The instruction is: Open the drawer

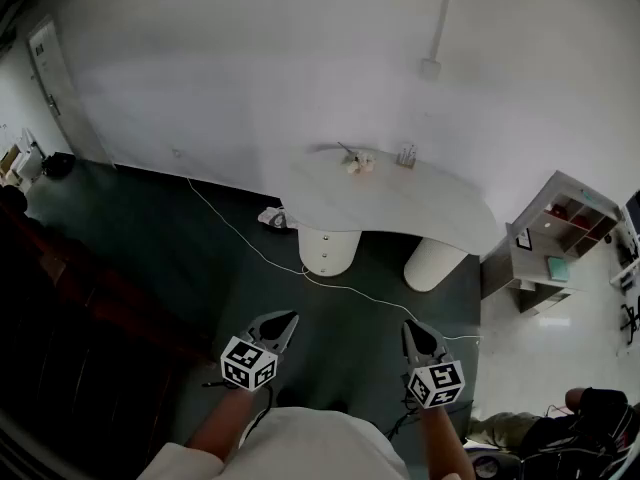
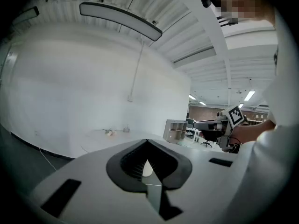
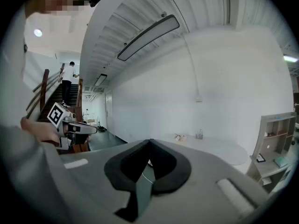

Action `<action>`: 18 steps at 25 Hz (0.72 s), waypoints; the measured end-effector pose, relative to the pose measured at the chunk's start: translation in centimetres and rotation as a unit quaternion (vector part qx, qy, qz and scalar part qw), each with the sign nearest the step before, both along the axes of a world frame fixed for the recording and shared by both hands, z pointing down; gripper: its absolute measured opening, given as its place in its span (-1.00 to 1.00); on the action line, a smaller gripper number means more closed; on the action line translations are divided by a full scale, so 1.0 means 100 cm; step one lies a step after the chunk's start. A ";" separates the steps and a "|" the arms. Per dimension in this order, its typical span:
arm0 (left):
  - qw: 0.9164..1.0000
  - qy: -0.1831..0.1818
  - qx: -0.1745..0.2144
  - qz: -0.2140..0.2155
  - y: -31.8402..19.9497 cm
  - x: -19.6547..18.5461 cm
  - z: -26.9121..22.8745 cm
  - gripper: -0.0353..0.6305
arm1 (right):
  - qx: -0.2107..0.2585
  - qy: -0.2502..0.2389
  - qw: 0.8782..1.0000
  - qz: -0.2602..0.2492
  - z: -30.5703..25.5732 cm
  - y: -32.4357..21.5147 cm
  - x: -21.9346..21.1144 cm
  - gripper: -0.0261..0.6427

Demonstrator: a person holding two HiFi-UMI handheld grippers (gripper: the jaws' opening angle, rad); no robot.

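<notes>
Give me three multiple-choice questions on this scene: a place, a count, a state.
1. In the head view, the shelf unit stands on which side of the white table? A left; B right; C beneath.
2. How many round pedestals carry the table? A one; B four; C two.
3. The left gripper and right gripper are: A both shut, empty; B both open; C gripping the drawer.
B, shelves lie right of the tabletop; C, two cylinders show beneath; A, jaw tips meet in each gripper view.
</notes>
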State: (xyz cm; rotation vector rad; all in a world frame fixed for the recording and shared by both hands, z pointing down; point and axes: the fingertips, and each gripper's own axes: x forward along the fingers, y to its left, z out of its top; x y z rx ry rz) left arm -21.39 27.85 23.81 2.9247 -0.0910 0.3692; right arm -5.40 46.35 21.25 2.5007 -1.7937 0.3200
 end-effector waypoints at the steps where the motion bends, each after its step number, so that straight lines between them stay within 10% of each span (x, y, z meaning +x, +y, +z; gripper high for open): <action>1: 1.000 0.000 0.000 0.000 0.001 -0.002 0.001 -0.87 | 0.000 0.000 1.000 0.000 0.001 0.000 -0.002 -0.89; 18: 1.000 -0.003 -0.003 0.000 0.024 -0.005 0.003 -0.87 | 0.009 0.002 1.000 0.003 -0.001 0.018 -0.007 -0.89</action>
